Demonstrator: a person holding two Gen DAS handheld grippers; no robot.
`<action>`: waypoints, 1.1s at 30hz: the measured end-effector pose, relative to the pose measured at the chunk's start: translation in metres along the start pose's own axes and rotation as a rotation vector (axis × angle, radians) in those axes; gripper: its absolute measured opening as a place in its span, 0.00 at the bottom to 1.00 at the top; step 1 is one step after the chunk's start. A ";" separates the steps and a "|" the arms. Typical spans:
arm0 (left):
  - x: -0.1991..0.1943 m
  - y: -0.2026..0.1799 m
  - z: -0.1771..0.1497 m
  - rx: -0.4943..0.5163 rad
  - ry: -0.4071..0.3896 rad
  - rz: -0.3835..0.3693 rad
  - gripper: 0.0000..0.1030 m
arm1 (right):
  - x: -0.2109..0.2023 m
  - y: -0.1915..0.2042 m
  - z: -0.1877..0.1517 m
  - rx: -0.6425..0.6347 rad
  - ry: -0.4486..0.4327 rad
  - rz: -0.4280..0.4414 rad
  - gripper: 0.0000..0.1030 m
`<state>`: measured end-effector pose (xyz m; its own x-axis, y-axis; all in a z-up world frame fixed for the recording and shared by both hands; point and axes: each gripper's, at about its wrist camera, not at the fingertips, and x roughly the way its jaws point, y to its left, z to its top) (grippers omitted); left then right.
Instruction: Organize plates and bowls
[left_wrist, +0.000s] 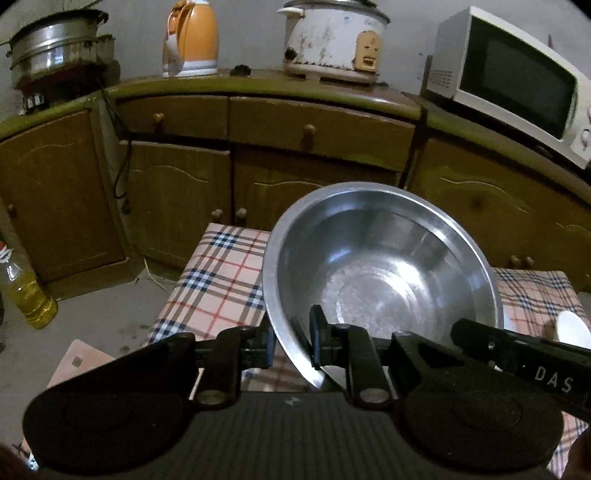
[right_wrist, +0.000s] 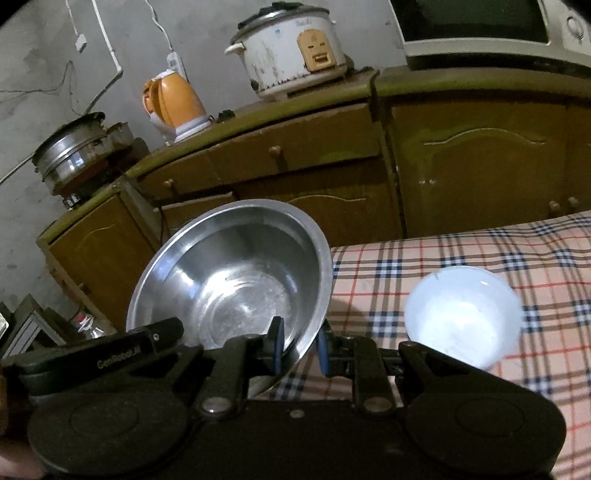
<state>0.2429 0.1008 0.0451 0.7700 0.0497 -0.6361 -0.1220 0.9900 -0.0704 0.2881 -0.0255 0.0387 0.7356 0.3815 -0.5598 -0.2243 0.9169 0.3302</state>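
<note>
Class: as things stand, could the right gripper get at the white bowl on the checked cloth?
Probably not yet: the right gripper is shut on the steel bowl's rim. The white bowl sits close beside it, unobstructed, so it could once the steel bowl is released.

A plaid-covered table (right_wrist: 461, 258) carries a white bowl (right_wrist: 463, 314).

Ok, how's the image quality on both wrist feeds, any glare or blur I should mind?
Left wrist: dim room, fisheye bends the cabinet top; steel bowl sharp, with mild reflections. Right wrist: the white bowl is blown out and soft-edged, its inside unreadable; the steel bowl's base glints but stays legible.
</note>
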 end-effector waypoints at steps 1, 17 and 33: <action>-0.006 -0.003 -0.002 0.002 0.002 0.001 0.19 | -0.008 0.000 -0.002 0.003 0.000 0.000 0.23; -0.065 -0.024 -0.038 0.000 -0.006 -0.001 0.20 | -0.085 -0.002 -0.035 -0.029 -0.036 -0.019 0.23; -0.094 -0.047 -0.061 0.034 -0.023 -0.020 0.20 | -0.133 -0.017 -0.058 -0.025 -0.077 -0.037 0.23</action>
<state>0.1387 0.0414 0.0613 0.7862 0.0323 -0.6171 -0.0850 0.9948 -0.0562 0.1571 -0.0855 0.0639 0.7902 0.3378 -0.5113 -0.2112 0.9334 0.2902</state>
